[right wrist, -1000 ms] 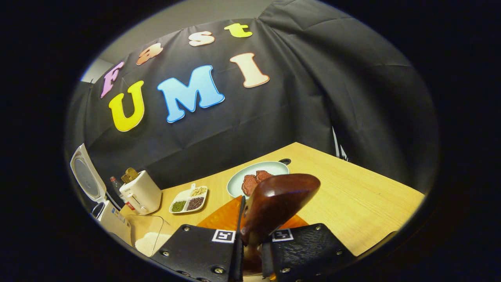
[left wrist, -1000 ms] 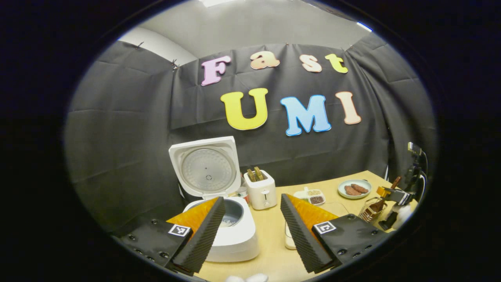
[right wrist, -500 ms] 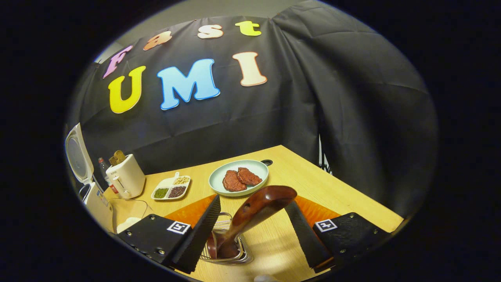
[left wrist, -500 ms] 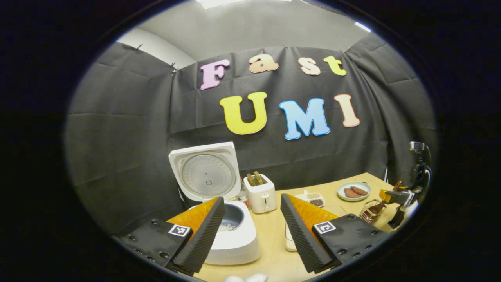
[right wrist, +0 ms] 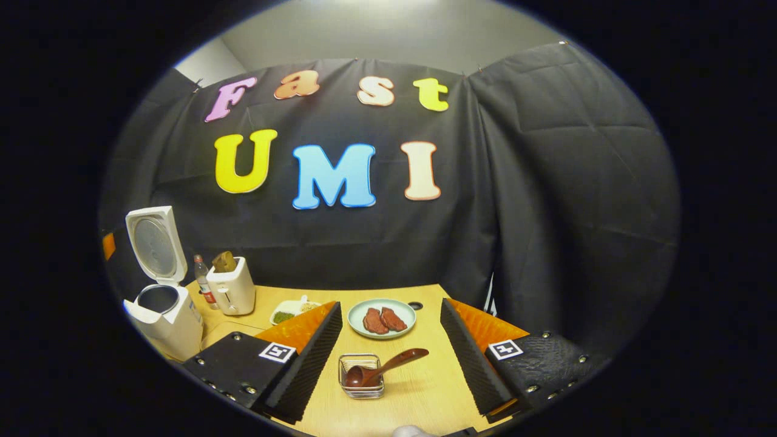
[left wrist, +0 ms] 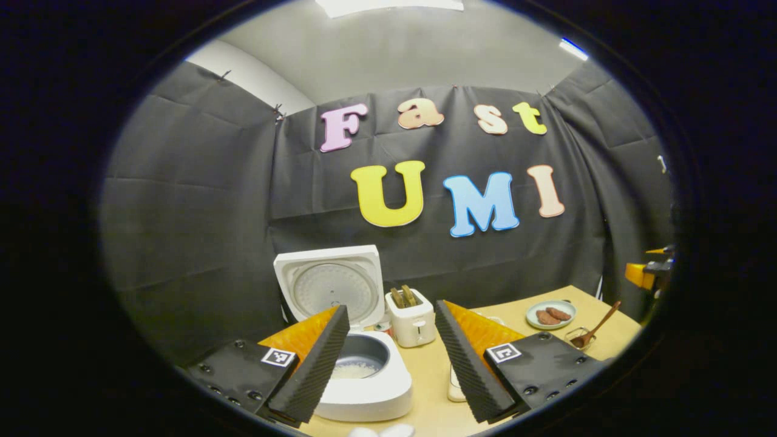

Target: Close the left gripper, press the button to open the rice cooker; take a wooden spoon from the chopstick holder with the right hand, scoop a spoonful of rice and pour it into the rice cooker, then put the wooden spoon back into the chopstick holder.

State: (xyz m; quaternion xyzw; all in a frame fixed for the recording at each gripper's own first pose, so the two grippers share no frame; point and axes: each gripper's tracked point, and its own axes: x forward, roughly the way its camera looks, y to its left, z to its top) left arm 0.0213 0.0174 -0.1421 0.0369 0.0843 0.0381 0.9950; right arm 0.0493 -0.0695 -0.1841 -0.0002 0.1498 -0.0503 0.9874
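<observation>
My left tool point(left wrist: 391, 358) gapes empty over rice in the open rice cooker point(left wrist: 364, 379); my right tool point(right wrist: 391, 358), wide and empty, frames the wooden spoon point(right wrist: 379, 369) in the chopstick holder point(right wrist: 361, 377), far from counter point(right wrist: 425, 388) edges

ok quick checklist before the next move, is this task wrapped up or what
1. Rice cooker lid open: ok.
2. Rice in the inner pot: ok, white grains show.
3. Wooden spoon back in the chopstick holder: ok, bowl end down, handle leaning out.
4. Right gripper released: ok, open, apart from the spoon.
5. Left gripper free: ok, open, holding nothing.
6. Holder standing steady: cannot tell.
</observation>
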